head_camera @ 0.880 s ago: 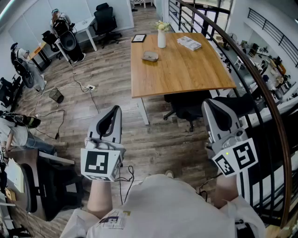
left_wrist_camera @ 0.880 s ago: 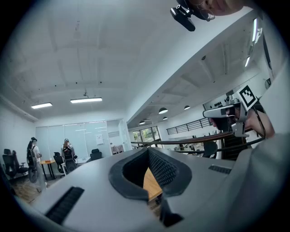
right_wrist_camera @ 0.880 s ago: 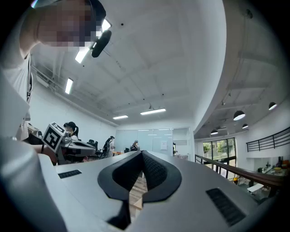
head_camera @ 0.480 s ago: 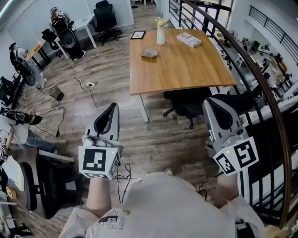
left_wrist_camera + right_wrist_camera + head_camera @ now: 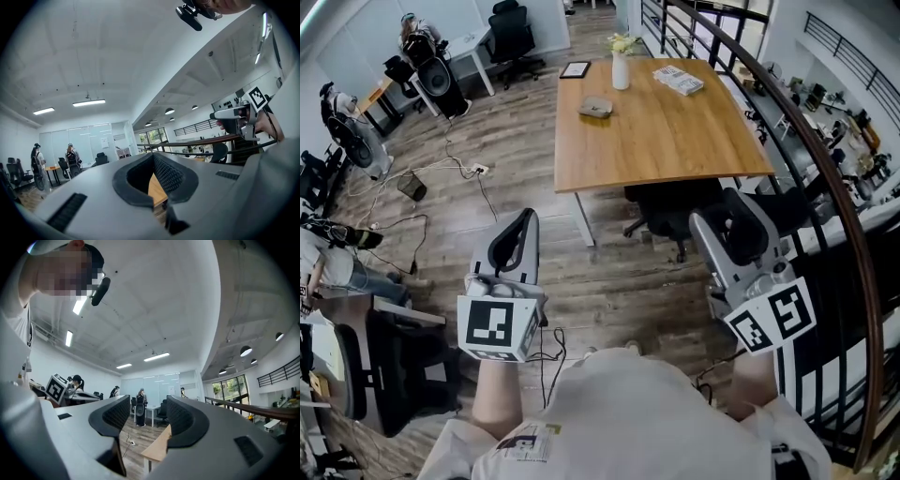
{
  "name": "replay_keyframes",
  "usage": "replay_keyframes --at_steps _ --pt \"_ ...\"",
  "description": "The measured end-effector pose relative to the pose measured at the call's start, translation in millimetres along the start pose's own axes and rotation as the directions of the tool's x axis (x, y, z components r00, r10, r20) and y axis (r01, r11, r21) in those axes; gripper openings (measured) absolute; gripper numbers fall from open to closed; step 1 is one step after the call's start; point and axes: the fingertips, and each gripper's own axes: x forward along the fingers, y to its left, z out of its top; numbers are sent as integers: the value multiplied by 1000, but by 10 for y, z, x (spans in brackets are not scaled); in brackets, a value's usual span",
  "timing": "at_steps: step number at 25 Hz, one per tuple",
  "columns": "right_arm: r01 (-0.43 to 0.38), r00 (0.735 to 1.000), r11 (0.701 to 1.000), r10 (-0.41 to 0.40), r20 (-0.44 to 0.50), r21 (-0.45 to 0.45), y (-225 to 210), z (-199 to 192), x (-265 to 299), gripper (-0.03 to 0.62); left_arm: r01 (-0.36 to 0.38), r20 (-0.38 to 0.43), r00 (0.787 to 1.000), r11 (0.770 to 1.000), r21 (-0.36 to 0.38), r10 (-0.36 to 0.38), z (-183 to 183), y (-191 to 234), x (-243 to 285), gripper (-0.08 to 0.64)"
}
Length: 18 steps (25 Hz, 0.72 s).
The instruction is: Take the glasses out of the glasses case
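The glasses case (image 5: 595, 107), a small grey-brown oval, lies shut on the far left part of the wooden table (image 5: 675, 141). Both grippers hang in the air well short of the table, over the plank floor. My left gripper (image 5: 528, 220) is at lower left, its fingertips meeting with nothing between them (image 5: 152, 161). My right gripper (image 5: 722, 208) is at lower right, its jaws wide apart and empty (image 5: 147, 411). A strip of the table (image 5: 157, 448) shows between them. The glasses themselves are not visible.
On the table also stand a white vase with flowers (image 5: 621, 70), a book (image 5: 679, 81) and a dark tablet (image 5: 575, 69). A black office chair (image 5: 670, 220) is tucked under the near edge. A curved railing (image 5: 825, 178) runs on the right; cables (image 5: 441, 173) lie on the floor at left.
The left gripper has sunk a little in the head view. The right gripper has swung slightly to the left. The table has shifted a bit left in the picture.
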Motion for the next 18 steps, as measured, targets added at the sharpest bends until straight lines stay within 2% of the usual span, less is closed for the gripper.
replay_keyframes --at_steps 6,13,18 --pt "-33 999 999 32 -7 -29 -181 -50 -25 250 -24 9 1000 1000 4 24 32 -121 138 17" --pt "-47 998 998 45 -31 -52 -323 -177 30 245 -26 0 1000 1000 3 26 -30 -167 297 17" --pt "-59 998 996 57 -23 -61 -392 -335 122 242 -19 25 1000 1000 8 19 -109 -193 465 17"
